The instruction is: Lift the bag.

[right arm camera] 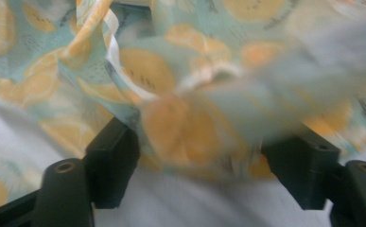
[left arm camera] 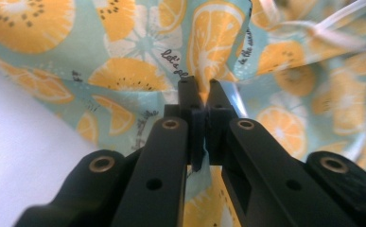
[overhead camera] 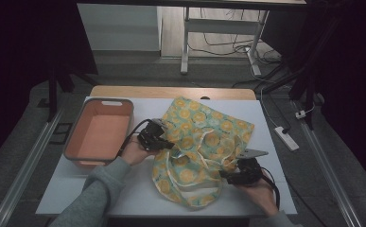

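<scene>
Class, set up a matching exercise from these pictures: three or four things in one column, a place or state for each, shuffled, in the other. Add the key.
Things:
1. left tongs
2. right tongs
3. tub
4. power strip

Places or states:
A. on the floor, right of the table
B. open, cloth between the jaws
C. shut on the fruit-print bag
D. empty, at the table's left

Pairs: 1-C, 2-B, 3-D, 4-A

Background of the high view. Left of centre: an orange-lined bin point(overhead camera: 99, 133) with grey rim on the white table point(overhead camera: 138, 189). Top centre: legs of a second desk point(overhead camera: 185, 40) over loose cables point(overhead camera: 228, 47). Right of centre: what appears to be a white power strip point(overhead camera: 286, 138) on the floor.
</scene>
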Demonstrator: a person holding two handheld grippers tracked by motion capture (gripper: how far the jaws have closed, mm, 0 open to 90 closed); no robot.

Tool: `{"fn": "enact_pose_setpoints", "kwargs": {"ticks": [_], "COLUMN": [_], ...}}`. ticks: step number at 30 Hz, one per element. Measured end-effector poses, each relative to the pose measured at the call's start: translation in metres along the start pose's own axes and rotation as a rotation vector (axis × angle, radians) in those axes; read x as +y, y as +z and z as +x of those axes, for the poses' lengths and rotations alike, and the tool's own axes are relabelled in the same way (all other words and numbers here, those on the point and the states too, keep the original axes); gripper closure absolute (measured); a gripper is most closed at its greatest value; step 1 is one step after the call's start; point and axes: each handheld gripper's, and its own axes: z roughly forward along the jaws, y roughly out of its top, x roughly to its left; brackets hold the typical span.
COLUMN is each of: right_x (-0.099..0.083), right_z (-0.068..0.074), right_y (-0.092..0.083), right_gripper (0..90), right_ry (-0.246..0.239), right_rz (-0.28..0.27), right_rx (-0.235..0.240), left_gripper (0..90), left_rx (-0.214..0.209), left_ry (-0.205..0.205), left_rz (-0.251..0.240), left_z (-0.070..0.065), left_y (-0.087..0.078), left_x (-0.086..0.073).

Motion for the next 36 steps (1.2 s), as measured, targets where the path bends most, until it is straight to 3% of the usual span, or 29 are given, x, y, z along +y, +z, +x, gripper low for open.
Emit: {"fn": "enact_pose_setpoints", "kwargs": {"ticks": [3,5,8,11,16,25,29,36], "right_x": [0.003,0.003,0.005,0.008,0.014,0.016,0.024,0.046], "right_z": [0.002,0.001,0.004,0.008,0.007,0.002,0.003,0.006], "right_y": [0.010,0.012,0.007,-0.004,-0.020,-0.027,-0.039,-0.063], "right_gripper": [61.2,77.4,85.4,87.8,88.5,88.6,88.8,89.0], "right_ry": [-0.031,-0.026,-0.065,-0.101,-0.118,-0.109,-0.118,-0.142], "right_rz": [0.019,0.029,0.009,-0.035,-0.108,-0.154,-0.214,-0.310], "right_rx": [-0.043,-0.026,-0.020,-0.015,0.001,0.026,0.030,0.027], "left_gripper": [88.5,88.5,88.6,88.6,88.7,88.8,88.8,88.8], "left_rx": [-0.026,-0.052,-0.062,-0.062,-0.075,-0.086,-0.090,-0.108], "left_ry": [-0.027,-0.042,-0.045,-0.041,-0.033,-0.018,-0.002,0.029], "left_rz": [-0.027,-0.042,-0.052,-0.063,-0.073,-0.090,-0.118,-0.215], "left_z": [0.007,0.010,0.011,0.010,0.008,0.004,-0.001,-0.013], "left_y": [-0.009,-0.013,-0.017,-0.021,-0.027,-0.033,-0.044,-0.078], "left_x": [-0.003,-0.005,-0.007,-0.008,-0.010,-0.011,-0.010,-0.006]}}
